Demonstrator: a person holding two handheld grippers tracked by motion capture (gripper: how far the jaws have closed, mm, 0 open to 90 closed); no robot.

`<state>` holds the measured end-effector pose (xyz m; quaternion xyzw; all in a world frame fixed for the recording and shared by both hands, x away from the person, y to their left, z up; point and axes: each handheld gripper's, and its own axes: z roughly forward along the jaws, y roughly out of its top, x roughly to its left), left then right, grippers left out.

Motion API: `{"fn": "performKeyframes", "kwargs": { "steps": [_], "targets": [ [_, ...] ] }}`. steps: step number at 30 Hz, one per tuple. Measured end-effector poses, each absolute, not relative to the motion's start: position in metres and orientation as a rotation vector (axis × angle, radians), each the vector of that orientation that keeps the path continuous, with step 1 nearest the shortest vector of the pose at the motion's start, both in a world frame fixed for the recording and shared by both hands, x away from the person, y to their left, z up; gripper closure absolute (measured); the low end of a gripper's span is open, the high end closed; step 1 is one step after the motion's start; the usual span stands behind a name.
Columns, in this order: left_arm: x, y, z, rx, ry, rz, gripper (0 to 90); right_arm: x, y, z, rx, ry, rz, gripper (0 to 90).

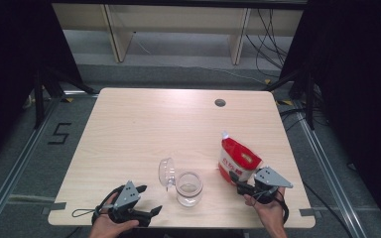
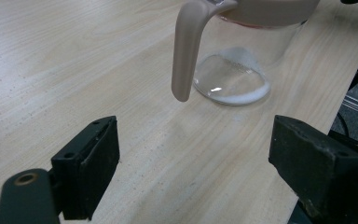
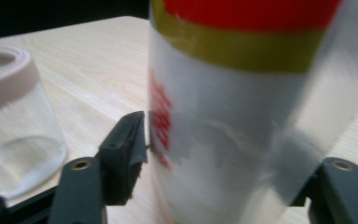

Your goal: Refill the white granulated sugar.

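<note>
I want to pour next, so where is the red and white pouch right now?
In the high view the pouch stands near the table's front right, just right of the glass jar, between the right gripper's jaws.

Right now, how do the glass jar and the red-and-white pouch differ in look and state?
The glass jar is clear, rigid and round; the pouch is opaque, soft and printed red and white. The jar stands free with its hinged lid swung open, and the left gripper sits open short of it; the pouch sits between the right gripper's jaws, one pad at its side. Both stand upright on the table.
</note>
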<state>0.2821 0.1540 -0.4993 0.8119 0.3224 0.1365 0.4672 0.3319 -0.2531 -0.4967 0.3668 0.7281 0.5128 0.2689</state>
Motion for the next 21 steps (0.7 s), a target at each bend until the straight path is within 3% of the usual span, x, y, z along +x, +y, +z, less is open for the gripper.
{"fn": "performKeyframes", "kwargs": {
  "steps": [21],
  "targets": [
    [0.282,0.153,-0.5,1.997,0.789,0.335,15.9,0.343,-0.249,-0.509,0.944,1.935,1.474,34.2]
  ]
}}
